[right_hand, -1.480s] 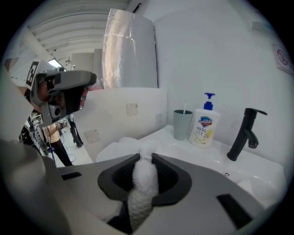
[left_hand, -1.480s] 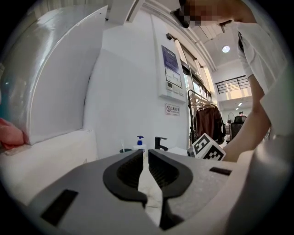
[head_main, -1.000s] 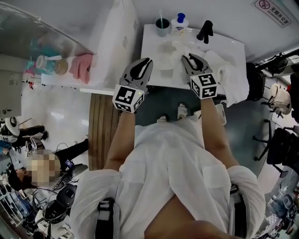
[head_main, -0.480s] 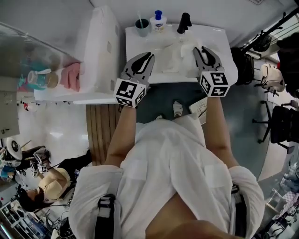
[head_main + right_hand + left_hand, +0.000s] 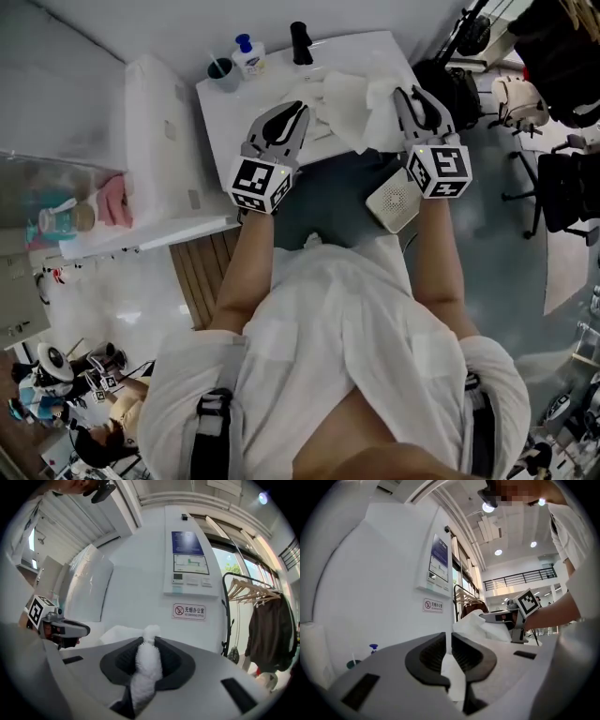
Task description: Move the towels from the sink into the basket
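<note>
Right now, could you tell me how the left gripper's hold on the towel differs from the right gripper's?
The left gripper pinches a thin, flat edge; the right gripper clamps a thick, fluffy bunch. Left's jaws nearly meet; right's stand wider. Both grip the white towel.

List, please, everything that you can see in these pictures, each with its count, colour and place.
towel: one visible, white, lifted at the sink's front edge
sink: one, white, against the wall ahead
faucet: one, black, at the sink's back edge
soap bottle: one, white with a blue top, left of the faucet
cup: one, dark, left of the soap bottle
cloth: one, pink, on the ledge at far left
boxy thing: one, white, on the floor under the sink's right side; I cannot tell what it is
left hand-held gripper: one, grey and black, shut on the towel's left edge
right hand-held gripper: one, grey and black, shut on the towel's right edge
</note>
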`<state>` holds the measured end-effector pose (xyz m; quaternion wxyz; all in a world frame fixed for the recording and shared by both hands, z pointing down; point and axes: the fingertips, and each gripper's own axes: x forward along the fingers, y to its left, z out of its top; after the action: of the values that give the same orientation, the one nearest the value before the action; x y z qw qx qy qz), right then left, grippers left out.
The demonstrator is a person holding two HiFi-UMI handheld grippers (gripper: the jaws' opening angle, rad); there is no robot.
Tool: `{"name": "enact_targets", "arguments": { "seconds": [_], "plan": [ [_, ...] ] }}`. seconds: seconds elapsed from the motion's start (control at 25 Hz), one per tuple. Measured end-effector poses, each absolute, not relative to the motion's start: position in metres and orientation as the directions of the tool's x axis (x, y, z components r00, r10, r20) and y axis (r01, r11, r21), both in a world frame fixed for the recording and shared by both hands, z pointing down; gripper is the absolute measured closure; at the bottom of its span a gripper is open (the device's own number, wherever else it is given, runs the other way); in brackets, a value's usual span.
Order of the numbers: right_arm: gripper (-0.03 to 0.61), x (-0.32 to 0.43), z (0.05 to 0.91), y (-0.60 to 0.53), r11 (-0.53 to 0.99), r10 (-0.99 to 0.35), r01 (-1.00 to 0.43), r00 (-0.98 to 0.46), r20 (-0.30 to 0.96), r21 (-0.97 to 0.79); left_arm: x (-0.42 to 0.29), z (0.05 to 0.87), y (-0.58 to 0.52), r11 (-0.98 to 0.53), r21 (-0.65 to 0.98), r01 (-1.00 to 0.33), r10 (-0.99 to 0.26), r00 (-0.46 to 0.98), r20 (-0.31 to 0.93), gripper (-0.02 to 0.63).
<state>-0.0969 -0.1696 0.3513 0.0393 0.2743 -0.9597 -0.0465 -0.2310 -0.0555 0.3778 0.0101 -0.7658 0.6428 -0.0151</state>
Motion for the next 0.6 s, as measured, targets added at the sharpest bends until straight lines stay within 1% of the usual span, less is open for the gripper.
{"name": "enact_targets", "arguments": {
  "seconds": [0.16, 0.32, 0.6],
  "plan": [
    [0.492, -0.033, 0.341, -0.184, 0.805, -0.590, -0.585, -0.806, 0.035, 0.105, -0.180, 0.377, -0.083, -0.246, -0.029, -0.969, -0.969, 0.246, 0.019, 0.583],
    [0.492, 0.021, 0.339, -0.200, 0.784, -0.618, -0.612, -0.785, 0.032, 0.105, -0.134, 0.379, -0.105, -0.276, -0.024, -0.961, -0.961, 0.276, 0.019, 0.583],
    [0.492, 0.112, 0.355, -0.215, 0.739, -0.674, -0.667, -0.736, 0.070, 0.101, -0.054, 0.387, -0.130, -0.330, -0.007, -0.944, -0.944, 0.330, 0.030, 0.583]
  ]
}}
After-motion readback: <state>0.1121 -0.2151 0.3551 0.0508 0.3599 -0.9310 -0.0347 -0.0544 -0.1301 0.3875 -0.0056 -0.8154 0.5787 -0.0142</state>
